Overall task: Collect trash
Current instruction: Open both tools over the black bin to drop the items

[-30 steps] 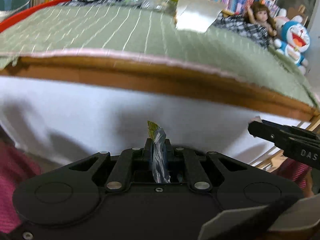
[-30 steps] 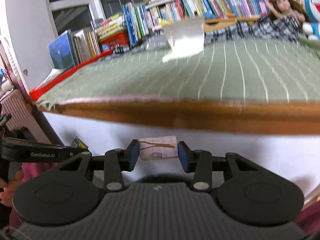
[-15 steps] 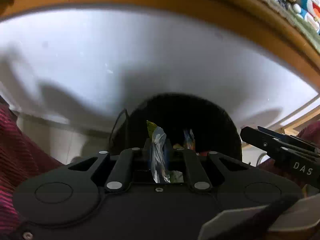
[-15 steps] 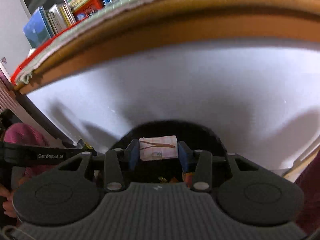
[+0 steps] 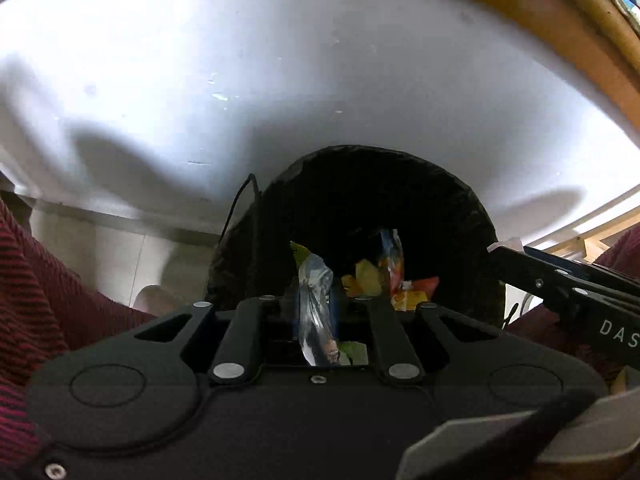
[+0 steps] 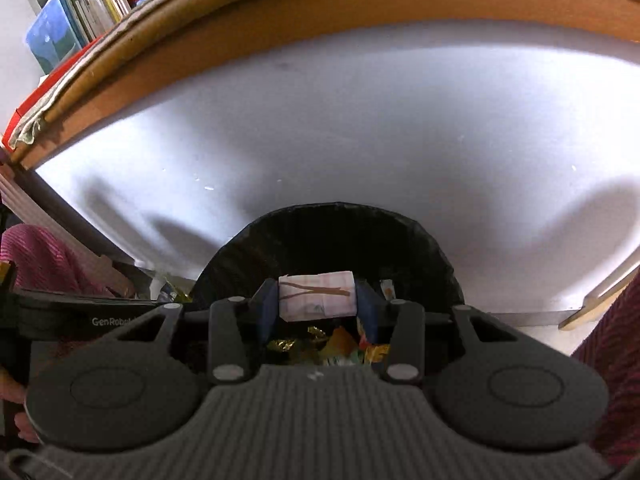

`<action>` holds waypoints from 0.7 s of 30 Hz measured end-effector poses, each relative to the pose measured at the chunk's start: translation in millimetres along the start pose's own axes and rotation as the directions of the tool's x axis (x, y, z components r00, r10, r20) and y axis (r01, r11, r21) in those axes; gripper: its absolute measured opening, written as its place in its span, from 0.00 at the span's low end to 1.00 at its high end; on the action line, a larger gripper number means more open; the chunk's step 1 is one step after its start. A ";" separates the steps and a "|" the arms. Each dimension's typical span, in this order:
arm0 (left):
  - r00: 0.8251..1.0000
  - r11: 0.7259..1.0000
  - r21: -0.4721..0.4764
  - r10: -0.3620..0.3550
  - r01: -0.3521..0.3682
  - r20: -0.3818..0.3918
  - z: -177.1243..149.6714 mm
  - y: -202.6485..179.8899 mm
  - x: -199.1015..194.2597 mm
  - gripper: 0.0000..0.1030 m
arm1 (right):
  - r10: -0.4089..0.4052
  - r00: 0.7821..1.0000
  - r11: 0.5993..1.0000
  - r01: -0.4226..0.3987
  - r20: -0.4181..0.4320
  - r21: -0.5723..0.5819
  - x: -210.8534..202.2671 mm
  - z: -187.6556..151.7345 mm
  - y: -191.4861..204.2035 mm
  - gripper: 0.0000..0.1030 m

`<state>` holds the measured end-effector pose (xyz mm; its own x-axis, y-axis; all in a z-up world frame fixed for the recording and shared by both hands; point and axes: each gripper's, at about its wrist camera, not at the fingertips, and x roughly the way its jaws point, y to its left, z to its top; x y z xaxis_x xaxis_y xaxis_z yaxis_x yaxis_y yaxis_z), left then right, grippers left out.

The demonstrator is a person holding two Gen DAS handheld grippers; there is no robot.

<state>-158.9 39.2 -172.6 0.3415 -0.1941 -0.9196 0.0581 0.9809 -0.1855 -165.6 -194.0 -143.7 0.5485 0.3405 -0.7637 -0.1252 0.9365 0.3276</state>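
both grippers over the mouth of a black-lined trash bin (image 5: 472, 216), which stands against a white panel (image 5: 280, 80) under a wooden edge (image 6: 360, 12).

left gripper (image 5: 314, 304): jaws pinched nearly together on a crumpled clear plastic wrapper (image 5: 314, 296), held upright, a yellow-green tip sticking out at its top.

right gripper (image 6: 316, 300): jaws partly closed, clamped on the two ends of a small folded paper packet (image 6: 316, 296), pale with a brown branch-like mark, held crosswise above the bin opening.

bin contents: assorted coloured wrappers (image 5: 380, 276), yellow, orange, red, gold foil.

dark red knit sleeve (image 5: 36, 280) at left frame edge. books (image 6: 80, 12) upper left in right wrist view.
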 end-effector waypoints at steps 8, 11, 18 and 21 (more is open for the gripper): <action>1.000 1.000 -0.006 0.002 -0.002 -0.006 0.8 4.5 0.8 0.13 | -0.004 1.000 1.000 0.004 -0.002 -0.004 2.1 -0.3 0.9 0.49; 1.000 1.000 -0.004 0.003 -0.003 -0.006 0.7 4.6 1.8 0.13 | -0.004 1.000 1.000 0.004 -0.003 -0.005 2.6 -0.5 0.5 0.49; 1.000 1.000 0.010 0.016 -0.016 0.004 -0.6 2.4 3.3 0.32 | -0.004 1.000 1.000 0.004 -0.002 -0.006 2.3 -0.4 0.5 0.61; 1.000 1.000 0.017 0.018 -0.018 0.012 0.0 2.0 0.9 0.40 | -0.005 1.000 1.000 0.005 0.000 -0.006 2.1 -1.0 0.7 0.64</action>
<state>-158.5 41.0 -173.8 0.3535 -0.1760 -0.9187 0.0679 0.9844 -0.1624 -165.4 -192.5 -145.7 0.5488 0.3358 -0.7656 -0.1272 0.9387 0.3205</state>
